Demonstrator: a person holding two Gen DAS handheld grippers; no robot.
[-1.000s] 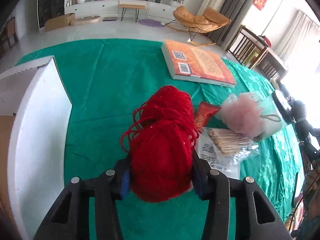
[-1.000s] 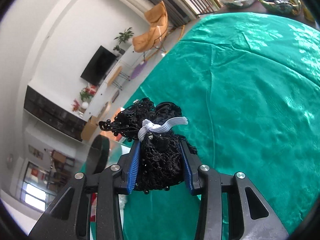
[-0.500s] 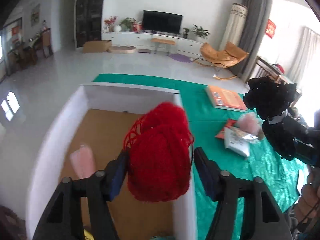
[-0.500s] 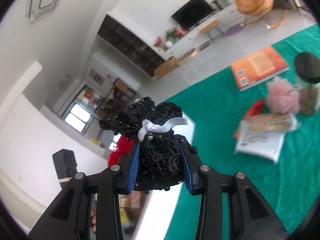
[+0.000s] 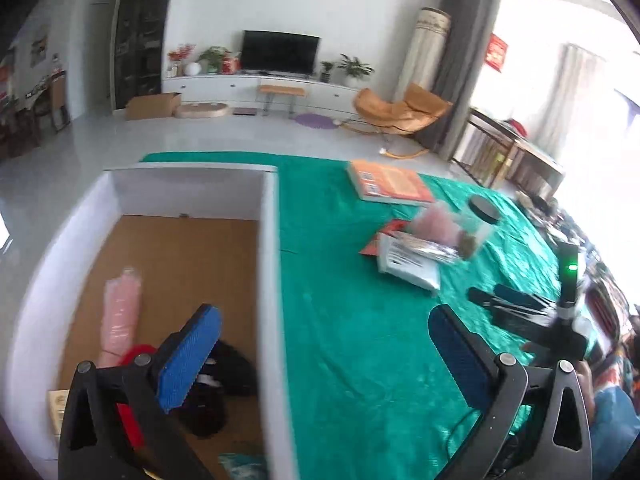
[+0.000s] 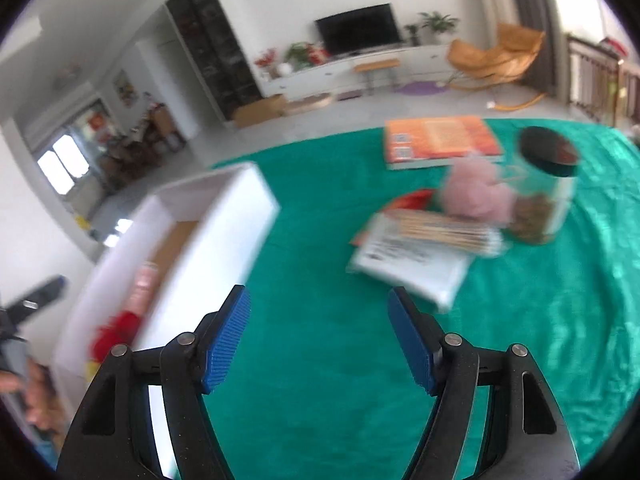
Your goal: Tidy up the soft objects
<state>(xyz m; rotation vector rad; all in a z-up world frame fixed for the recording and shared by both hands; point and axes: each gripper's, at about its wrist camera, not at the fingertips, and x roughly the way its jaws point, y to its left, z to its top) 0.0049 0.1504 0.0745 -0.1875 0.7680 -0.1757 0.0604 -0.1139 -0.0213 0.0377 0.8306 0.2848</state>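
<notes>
My left gripper point(image 5: 322, 356) straddles the right wall of the white box point(image 5: 269, 248), its jaws opening with nothing between them. On the box's brown floor lie the red yarn ball point(image 5: 136, 354), half hidden behind my left finger, the black lace bundle point(image 5: 226, 376) and a pink soft roll point(image 5: 120, 312). My right gripper point(image 6: 320, 340) hangs over the green cloth beside the box point(image 6: 224, 216), jaws opening and empty. The red yarn point(image 6: 114, 330) shows blurred inside the box. A pink mesh pouf point(image 6: 476, 194) lies on the table by a jar.
On the green tablecloth point(image 5: 360, 360) lie an orange book point(image 6: 440, 140), a black-lidded jar point(image 6: 548, 188), a packet of sticks point(image 6: 440, 232), a white bag point(image 6: 408, 268) and a red packet point(image 5: 380, 236). A card point(image 5: 58, 404) lies in the box's corner.
Both grippers have let go: the red yarn and the black lace bundle now lie in the box. Both views have swung right, back toward the table.
</notes>
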